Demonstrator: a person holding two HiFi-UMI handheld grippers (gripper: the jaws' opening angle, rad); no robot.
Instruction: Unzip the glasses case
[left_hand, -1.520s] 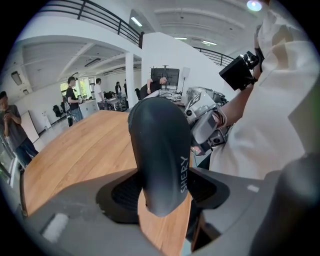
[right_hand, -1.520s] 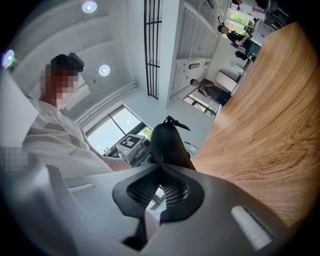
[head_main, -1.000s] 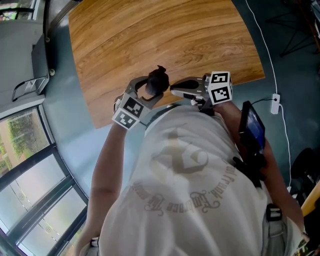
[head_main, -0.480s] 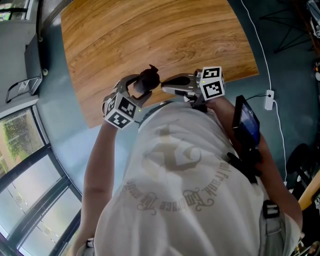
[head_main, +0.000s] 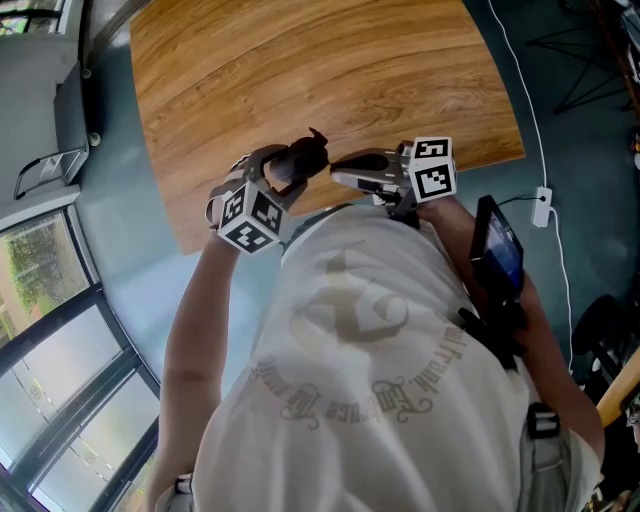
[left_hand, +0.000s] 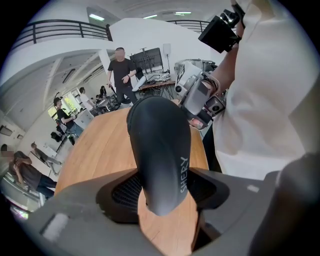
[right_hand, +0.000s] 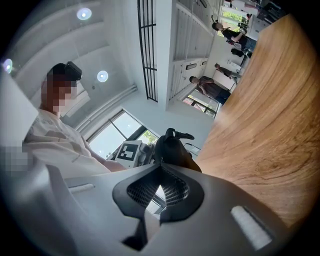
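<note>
A black glasses case is held in the air just past the near edge of the wooden table. My left gripper is shut on it. In the left gripper view the case stands up between the two pads, which press its sides at my left gripper. My right gripper points left at the case's end. In the right gripper view its tips meet against the case. Whether they pinch a zip pull is hidden.
The person's torso in a white shirt fills the space below both grippers. A dark device is strapped at the right arm. A white cable runs over the floor on the right. People stand far behind the table.
My left gripper has rolled a little with the case in it, so its marker cube faces differently. The right gripper has stayed at the case's end.
</note>
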